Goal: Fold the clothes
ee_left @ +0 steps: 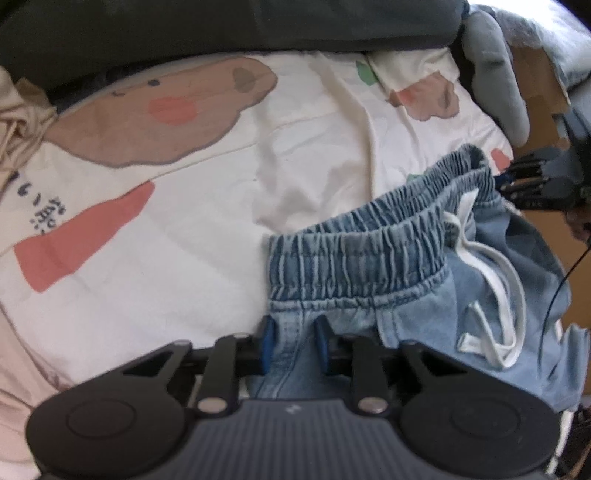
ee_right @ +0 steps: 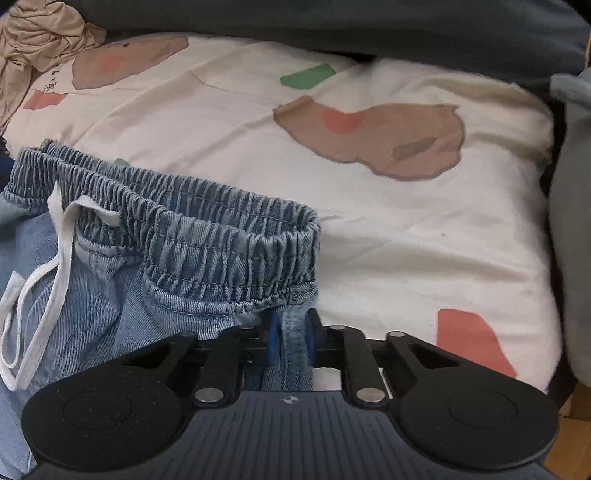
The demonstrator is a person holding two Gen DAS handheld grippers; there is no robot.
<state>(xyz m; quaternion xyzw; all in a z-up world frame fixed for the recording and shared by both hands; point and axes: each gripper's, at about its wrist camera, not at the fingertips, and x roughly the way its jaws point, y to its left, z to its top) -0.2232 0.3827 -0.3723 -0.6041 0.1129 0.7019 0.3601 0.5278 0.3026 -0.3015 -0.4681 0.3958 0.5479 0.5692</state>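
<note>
Light blue denim shorts (ee_left: 369,254) with a gathered elastic waistband and a white drawstring (ee_left: 491,280) lie on a cream printed bedcover (ee_left: 207,206). My left gripper (ee_left: 294,338) is shut on a fold of denim just below the waistband's left end, and the cloth fills the gap between its blue pads. In the right wrist view the same shorts (ee_right: 207,236) sit at lower left. My right gripper (ee_right: 291,338) is shut on a narrow fold of denim under the waistband's right end. It also shows at the far end of the waistband, as my right gripper (ee_left: 504,181), in the left wrist view.
A crumpled beige garment (ee_right: 33,40) lies at the bedcover's far left corner. A dark grey cushion (ee_right: 332,22) runs along the back. A grey-blue soft thing (ee_right: 572,221) stands along the right edge. Cardboard (ee_left: 539,85) and a thin cable (ee_left: 557,291) lie beyond the bed's right side.
</note>
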